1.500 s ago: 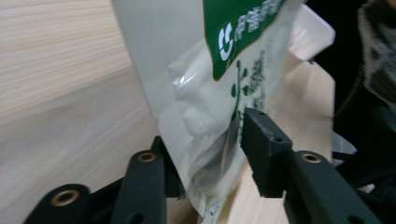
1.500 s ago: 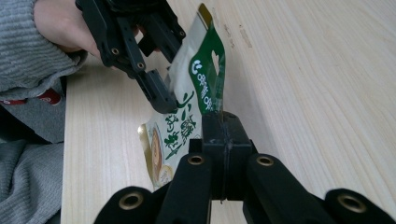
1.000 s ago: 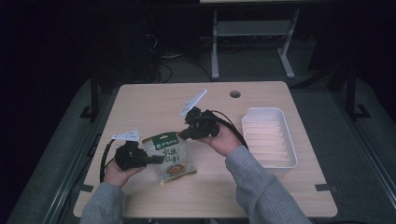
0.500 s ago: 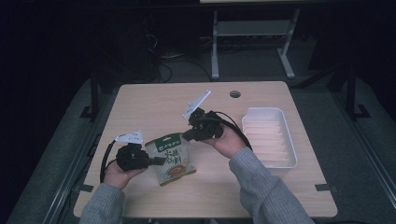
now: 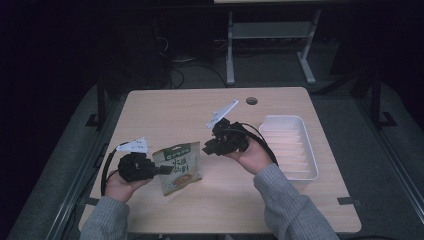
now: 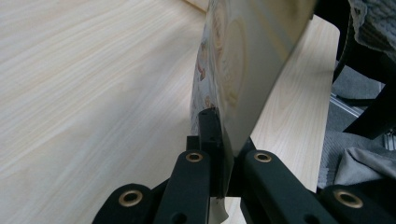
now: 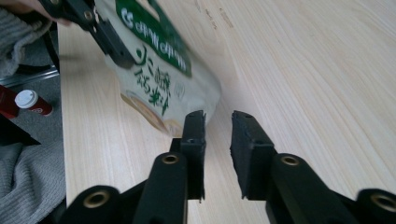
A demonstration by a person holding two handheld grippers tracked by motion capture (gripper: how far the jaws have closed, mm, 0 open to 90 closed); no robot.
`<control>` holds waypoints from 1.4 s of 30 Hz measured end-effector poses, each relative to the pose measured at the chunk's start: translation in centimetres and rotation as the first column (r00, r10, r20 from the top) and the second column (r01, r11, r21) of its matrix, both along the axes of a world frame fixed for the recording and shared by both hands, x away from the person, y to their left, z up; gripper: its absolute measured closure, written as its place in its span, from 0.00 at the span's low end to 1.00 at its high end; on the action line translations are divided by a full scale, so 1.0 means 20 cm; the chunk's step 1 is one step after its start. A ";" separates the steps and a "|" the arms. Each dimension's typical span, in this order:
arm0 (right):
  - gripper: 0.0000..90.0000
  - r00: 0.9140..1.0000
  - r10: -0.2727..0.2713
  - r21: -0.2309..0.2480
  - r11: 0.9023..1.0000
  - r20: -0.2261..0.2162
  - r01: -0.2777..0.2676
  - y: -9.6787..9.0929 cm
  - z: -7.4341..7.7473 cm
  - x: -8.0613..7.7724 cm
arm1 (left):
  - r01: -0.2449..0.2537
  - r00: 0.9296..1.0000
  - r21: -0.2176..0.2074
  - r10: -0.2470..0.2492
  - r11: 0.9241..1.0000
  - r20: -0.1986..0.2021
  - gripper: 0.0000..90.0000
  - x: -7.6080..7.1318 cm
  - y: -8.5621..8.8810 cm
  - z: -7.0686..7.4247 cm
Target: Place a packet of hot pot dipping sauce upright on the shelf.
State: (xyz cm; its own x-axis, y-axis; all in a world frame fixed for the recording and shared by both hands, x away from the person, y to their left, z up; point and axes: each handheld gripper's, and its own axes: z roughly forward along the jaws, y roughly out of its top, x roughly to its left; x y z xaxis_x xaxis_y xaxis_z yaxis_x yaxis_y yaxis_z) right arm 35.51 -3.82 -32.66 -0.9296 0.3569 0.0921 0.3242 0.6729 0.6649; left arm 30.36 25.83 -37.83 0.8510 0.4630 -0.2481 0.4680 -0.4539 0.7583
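A green and beige snack pouch (image 5: 177, 167) is held up off the wooden table (image 5: 175, 115), its printed face toward the camera. My left gripper (image 5: 159, 171) is shut on its left edge. In the left gripper view the pouch (image 6: 243, 60) stands edge-on, clamped between the jaws of the left gripper (image 6: 224, 135). My right gripper (image 5: 209, 149) hangs to the upper right of the pouch, apart from it. Its jaws have just been opening. In the right gripper view the right gripper (image 7: 219, 116) has nothing in its gap, and the pouch (image 7: 159, 60) lies just beyond its left jaw.
A white ribbed tray (image 5: 265, 122) sits at the table's right side, close to the right forearm. A round cable hole (image 5: 251, 100) is near the far edge. A red can with a white lid (image 7: 28, 102) stands on the floor beside the table.
The right gripper has drawn back to the right, away from the pouch's upper edge, and its jaws have parted. The left gripper has raised the pouch a little.
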 end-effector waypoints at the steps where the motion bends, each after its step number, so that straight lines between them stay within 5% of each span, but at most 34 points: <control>1: 0.81 1.000 -0.002 0.000 1.000 -0.001 0.002 0.00 0.00 -0.01 | -0.004 1.000 0.001 0.004 1.000 0.002 1.00 0.00 0.00 0.01; 20: 0.60 1.000 -0.011 0.007 1.000 -0.018 0.011 -0.10 -0.04 -0.14 | -0.036 0.999 0.030 0.036 0.999 0.013 1.00 0.00 0.02 0.10; 42: 0.53 1.000 -0.021 -0.005 1.000 -0.022 0.021 -0.20 -0.23 -0.33 | -0.010 1.000 0.061 0.008 0.998 0.028 1.00 0.08 -0.10 0.25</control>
